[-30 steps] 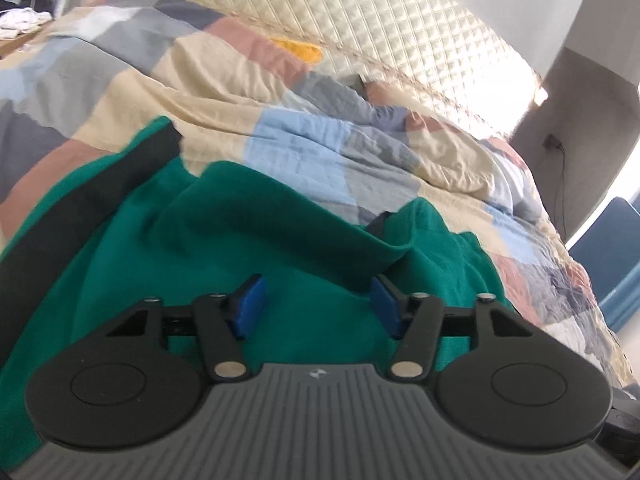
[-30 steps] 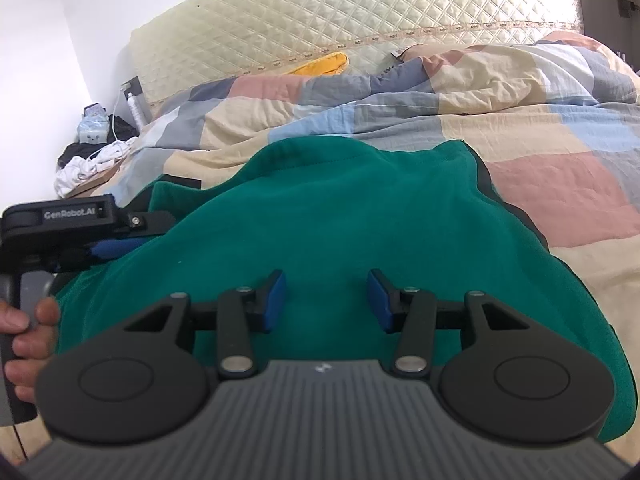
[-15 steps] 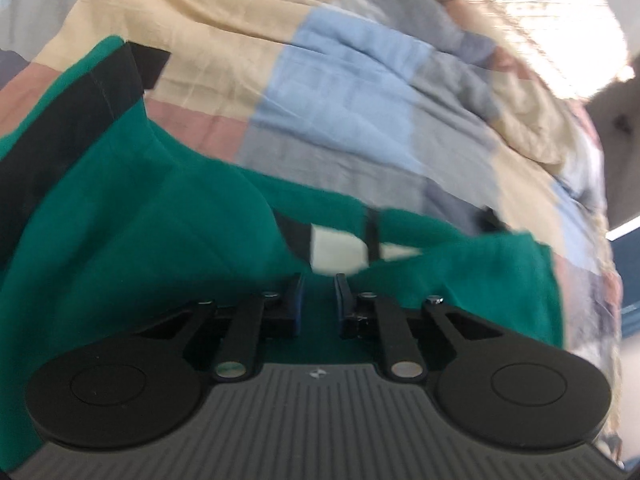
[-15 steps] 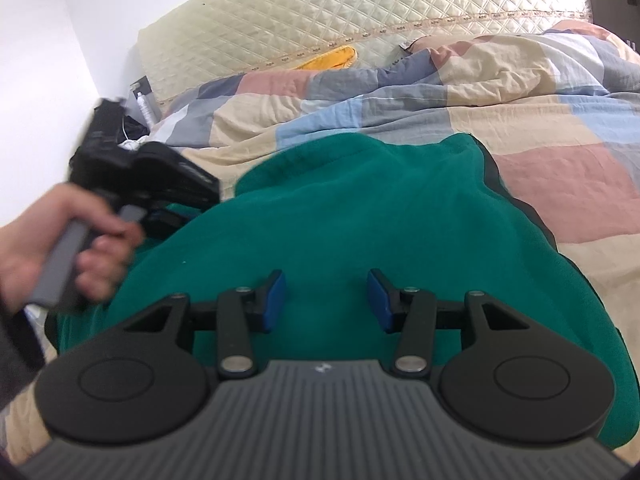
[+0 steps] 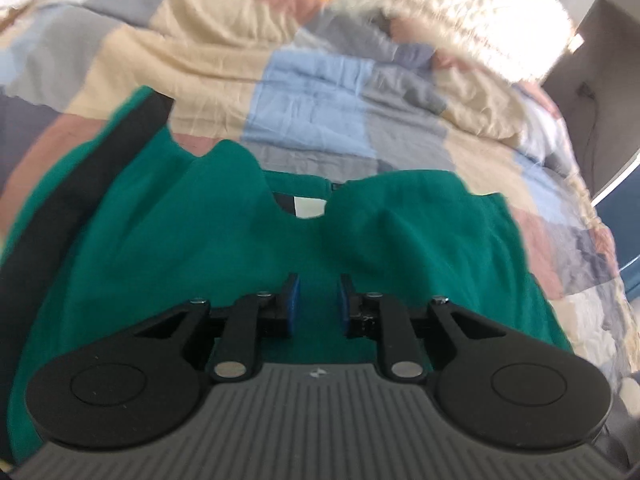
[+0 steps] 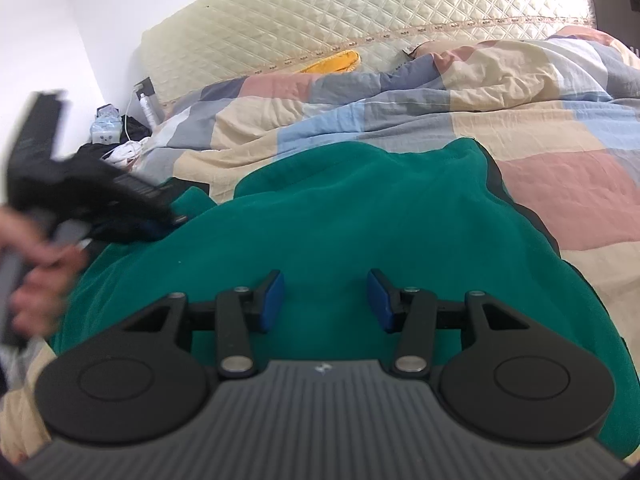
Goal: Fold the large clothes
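Observation:
A large green garment with black side stripes lies on the bed, its neckline and white label ahead of my left gripper. My left gripper hovers just above the green cloth with its jaws a narrow gap apart, holding nothing. In the right wrist view the same garment spreads across the bed. My right gripper is open and empty above it. The left gripper shows blurred at the left in the right wrist view, held by a hand.
A patchwork quilt covers the bed under the garment. A cream quilted headboard stands behind, with a yellow item at its foot. A cluttered bedside spot is at far left. A blue object is at the right edge.
My left gripper closed to a narrow gap, then reopened a little, and swung toward the neckline. The right gripper stayed open and still.

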Tool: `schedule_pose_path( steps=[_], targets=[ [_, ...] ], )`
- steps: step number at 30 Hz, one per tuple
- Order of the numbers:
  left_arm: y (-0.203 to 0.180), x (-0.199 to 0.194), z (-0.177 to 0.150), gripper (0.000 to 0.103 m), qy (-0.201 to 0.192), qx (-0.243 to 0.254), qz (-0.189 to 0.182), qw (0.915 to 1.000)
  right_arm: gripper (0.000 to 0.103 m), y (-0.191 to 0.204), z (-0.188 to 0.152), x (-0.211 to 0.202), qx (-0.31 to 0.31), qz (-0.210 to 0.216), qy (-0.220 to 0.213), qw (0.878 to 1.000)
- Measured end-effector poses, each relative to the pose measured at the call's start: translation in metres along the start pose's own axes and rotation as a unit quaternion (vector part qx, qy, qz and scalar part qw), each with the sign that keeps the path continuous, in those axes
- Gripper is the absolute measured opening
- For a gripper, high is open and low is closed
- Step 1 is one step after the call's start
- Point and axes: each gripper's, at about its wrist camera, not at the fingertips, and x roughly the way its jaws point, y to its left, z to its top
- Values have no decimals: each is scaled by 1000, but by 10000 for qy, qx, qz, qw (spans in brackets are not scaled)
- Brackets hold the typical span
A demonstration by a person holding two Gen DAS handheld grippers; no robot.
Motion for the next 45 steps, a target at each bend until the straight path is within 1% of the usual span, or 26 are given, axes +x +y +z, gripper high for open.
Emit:
schedule_pose_path(
  steps=[1, 3, 5, 6, 7, 9, 11, 12, 13, 14, 15, 18, 20, 22, 24, 25, 27, 30, 32, 33, 36, 37, 40, 41, 43, 45],
  targets=[
    [1, -13, -7, 28, -102, -66, -43, 9999, 49, 0, -1, -1, -21, -4, -12, 10000],
    [4, -39, -21, 29, -222, -220, -114, 9994, 49, -1, -4, -4, -27, -16, -13, 10000],
    [10, -60, -36, 33, -283, -399, -213, 9986, 49, -2, -6, -9, 19, 15, 43, 10000],
    [12, -69, -45, 38, -300, -500, -280, 9979, 49, -3, -7, -12, 44, 54, 97, 9999],
    [16, -75, -54, 43, -321, -615, -344, 9970, 49, -4, -7, -15, 62, 96, 150, 9998],
    [25, -84, -74, 47, -334, -846, -445, 9949, 49, -9, -8, -23, 189, 179, 216, 9994],
    [36, -88, -94, 50, -201, -1213, -487, 9912, 49, -17, -7, -32, 508, 280, 290, 9979],
    [41, -91, -101, 56, -192, -1393, -555, 9885, 49, -20, -7, -38, 693, 337, 307, 9966],
    [48, -93, -107, 65, -229, -1619, -693, 9841, 49, -23, -6, -45, 849, 387, 311, 9951],
    [55, -95, -112, 69, -225, -1890, -868, 9779, 49, -26, -7, -51, 1012, 363, 292, 9938],
    [64, -95, -116, 73, -172, -2214, -1048, 9694, 51, -28, -10, -57, 1184, 297, 254, 9922],
    [87, -99, -127, 76, -148, -3059, -1310, 9429, 51, -32, -22, -68, 1722, 404, 261, 9839],
    [100, -105, -135, 78, -187, -3416, -1363, 9297, 51, -31, -31, -73, 2025, 423, 281, 9780],
    [107, -109, -141, 80, -223, -3597, -1397, 9223, 55, -33, -39, -79, 2350, 451, 305, 9705],
    [111, -112, -148, 84, -177, -3773, -1283, 9170, 74, -38, -49, -83, 2866, 557, 323, 9559],
    [114, -111, -149, 84, -143, -3886, -1246, 9128, 78, -40, -53, -84, 3098, 583, 326, 9485],
    [120, -109, -156, 84, -82, -4178, -1244, 8999, 87, -44, -65, -86, 3513, 618, 290, 9338],
    [130, -101, -164, 84, -52, -4572, -1271, 8802, 90, -48, -80, -81, 3971, 613, 347, 9151],
    [136, -91, -169, 84, -106, -4803, -1312, 8672, 97, -52, -90, -75, 4361, 649, 312, 8970],
    [140, -86, -172, 84, -88, -4947, -1306, 8591, 97, -53, -94, -72, 4521, 636, 249, 8893],
    [142, -67, -179, 84, 1, -5299, -1390, 8366, 97, -56, -101, -60, 4742, 798, 190, 8766],
    [141, -62, -179, 84, -19, -5328, -1400, 8346, 97, -58, -102, -55, 4806, 814, 173, 8730],
    [138, -54, -174, 84, -251, -5281, -1235, 8398, 98, -63, -110, -41, 5126, 879, 65, 8541],
    [138, -52, -172, 84, -322, -5289, -1190, 8397, 98, -65, -110, -37, 5164, 939, -12, 8512],
    [138, -48, -168, 84, -464, -5281, -1183, 8396, 99, -65, -106, -29, 5179, 997, -135, 8495],
    [139, -42, -166, 84, -482, -5323, -1199, 8366, 99, -64, -101, -19, 5125, 981, -121, 8530]
  ],
)
